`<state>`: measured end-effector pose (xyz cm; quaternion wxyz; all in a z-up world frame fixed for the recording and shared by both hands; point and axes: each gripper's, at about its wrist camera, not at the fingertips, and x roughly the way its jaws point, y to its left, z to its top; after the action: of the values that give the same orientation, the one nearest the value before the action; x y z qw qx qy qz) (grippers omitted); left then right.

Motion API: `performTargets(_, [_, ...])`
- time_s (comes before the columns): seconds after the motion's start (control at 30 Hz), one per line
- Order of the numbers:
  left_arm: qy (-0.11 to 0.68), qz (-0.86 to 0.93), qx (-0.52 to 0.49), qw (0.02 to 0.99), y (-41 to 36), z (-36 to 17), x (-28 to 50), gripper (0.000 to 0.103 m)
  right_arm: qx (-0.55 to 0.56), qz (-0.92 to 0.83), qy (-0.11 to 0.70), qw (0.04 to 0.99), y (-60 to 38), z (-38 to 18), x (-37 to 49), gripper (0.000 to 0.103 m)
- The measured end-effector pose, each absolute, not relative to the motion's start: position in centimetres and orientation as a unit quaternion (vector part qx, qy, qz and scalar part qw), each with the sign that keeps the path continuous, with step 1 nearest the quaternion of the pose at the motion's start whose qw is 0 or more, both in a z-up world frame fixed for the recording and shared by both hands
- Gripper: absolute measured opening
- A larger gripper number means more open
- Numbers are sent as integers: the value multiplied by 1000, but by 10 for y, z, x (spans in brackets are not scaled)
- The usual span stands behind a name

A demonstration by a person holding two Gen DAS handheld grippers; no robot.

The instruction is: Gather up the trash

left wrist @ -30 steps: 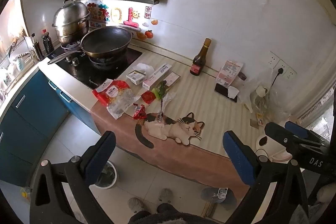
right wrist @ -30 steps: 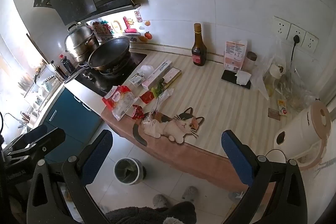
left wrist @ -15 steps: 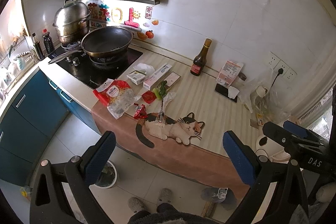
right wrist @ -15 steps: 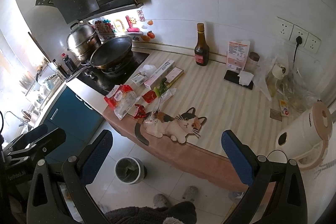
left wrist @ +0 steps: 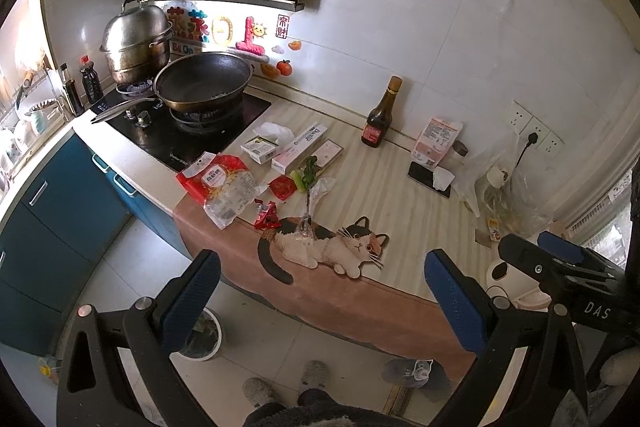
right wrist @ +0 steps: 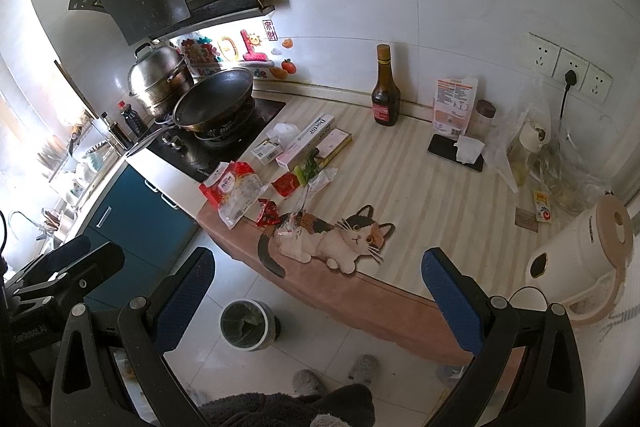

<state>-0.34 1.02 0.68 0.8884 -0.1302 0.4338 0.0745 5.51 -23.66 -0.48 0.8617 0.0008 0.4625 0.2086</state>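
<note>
Trash lies on the left part of the striped counter (left wrist: pixel 400 203): a red-and-clear food bag (left wrist: pixel 220 185) (right wrist: pixel 236 191), small red wrappers (left wrist: pixel 267 214) (right wrist: pixel 269 211), a clear wrapper with green scraps (left wrist: pixel 310 183) (right wrist: pixel 308 175), and boxes (left wrist: pixel 298 147) (right wrist: pixel 308 139). A small bin (right wrist: pixel 246 323) (left wrist: pixel 202 337) stands on the floor below the counter edge. My left gripper (left wrist: pixel 320 299) and right gripper (right wrist: pixel 316 295) are both open and empty, held back from the counter over the floor.
A wok (left wrist: pixel 202 81) and steel pot (left wrist: pixel 136 43) sit on the hob at left. A dark bottle (right wrist: pixel 385 91), a phone (right wrist: pixel 454 153), plastic bags (right wrist: pixel 540 155) and a white kettle (right wrist: pixel 580 255) stand at the back and right. A cat-shaped mat (left wrist: pixel 332 247) lies at the front edge.
Both grippers have drifted slightly; the right wrist view has shifted a little toward the counter. Nothing on the counter has moved.
</note>
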Motion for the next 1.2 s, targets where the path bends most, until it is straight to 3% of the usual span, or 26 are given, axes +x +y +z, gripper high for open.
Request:
performTargets(0.63, [432,73,-132,889,8,6,-2,103,0,209,460,863,-232,-3,52,103])
performTargets(0.83, [397,185,-52,897,16,1,8,103,2,172,450,876,-219,-1,57,103])
performTargets(1.03, [414,228,-93,876,75,-64,39,103,14,126,452,883,-197,-30,76,103])
performTargets(1.2, [468,265,-48,842,102,-109,57,103,12,97,479,872,-169,-89,114,103])
